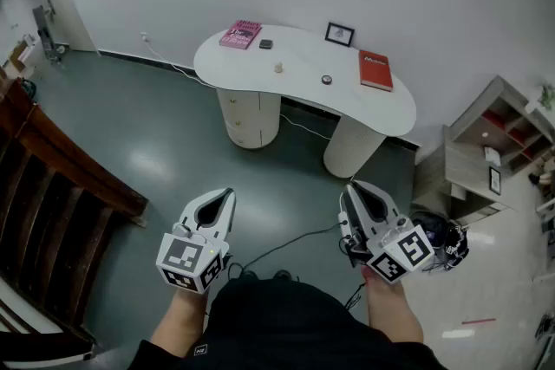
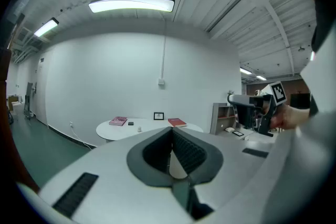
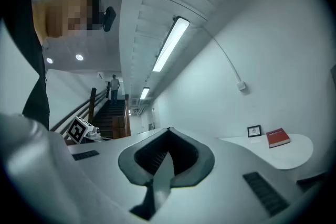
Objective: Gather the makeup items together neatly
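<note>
My head camera's looking steeply down from well back, the white table far across the floor. My left gripper camera faces that table dead ahead, distant. My right gripper camera points left of it, sharing only its end with the red book.

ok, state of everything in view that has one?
left gripper: shut, empty
right gripper: shut, empty
pink book: closed, lying flat
red book: closed, lying flat
picture frame: standing upright
dark square item: beside pink book, ungathered
small pale item: alone, ungathered
round dark item: alone, ungathered
</note>
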Motion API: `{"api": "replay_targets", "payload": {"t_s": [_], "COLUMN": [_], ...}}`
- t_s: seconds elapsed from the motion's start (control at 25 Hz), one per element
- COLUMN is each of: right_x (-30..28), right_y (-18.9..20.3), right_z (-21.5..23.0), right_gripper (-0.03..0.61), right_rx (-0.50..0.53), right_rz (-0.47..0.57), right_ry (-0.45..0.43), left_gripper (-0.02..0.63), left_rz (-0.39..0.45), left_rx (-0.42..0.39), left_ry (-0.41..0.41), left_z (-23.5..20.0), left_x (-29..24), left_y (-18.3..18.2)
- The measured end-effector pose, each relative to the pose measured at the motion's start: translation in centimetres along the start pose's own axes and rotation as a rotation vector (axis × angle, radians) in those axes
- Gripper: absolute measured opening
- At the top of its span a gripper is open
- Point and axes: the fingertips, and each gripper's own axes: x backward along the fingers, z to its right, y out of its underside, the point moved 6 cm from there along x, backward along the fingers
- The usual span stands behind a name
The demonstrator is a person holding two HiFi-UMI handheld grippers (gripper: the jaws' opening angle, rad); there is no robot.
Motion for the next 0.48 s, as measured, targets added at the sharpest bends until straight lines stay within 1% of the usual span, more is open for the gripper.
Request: {"api": "replay_targets", "payload": {"t_s": [0.24,0.48], "right_x": [-0.4,-2.5], "right_y": [0.6,0.2], "right_z": [1.3,1.7], "right_gripper": [0.034,0.035], "right_rx": [-0.013,-0.043], "right_rz": [-0.003,-0.003], "right_ry": [-0.028,-0.107], "left_gripper": [0.009,0.009], "left_rz": [0.007,0.003], "left_rx": [0.013,0.025], "left_ry": [-0.02,-0.05], "left_z": [0.2,-1.0], "left_x": [-0.8,-1.4], "left_y": [0.6,0.4]}}
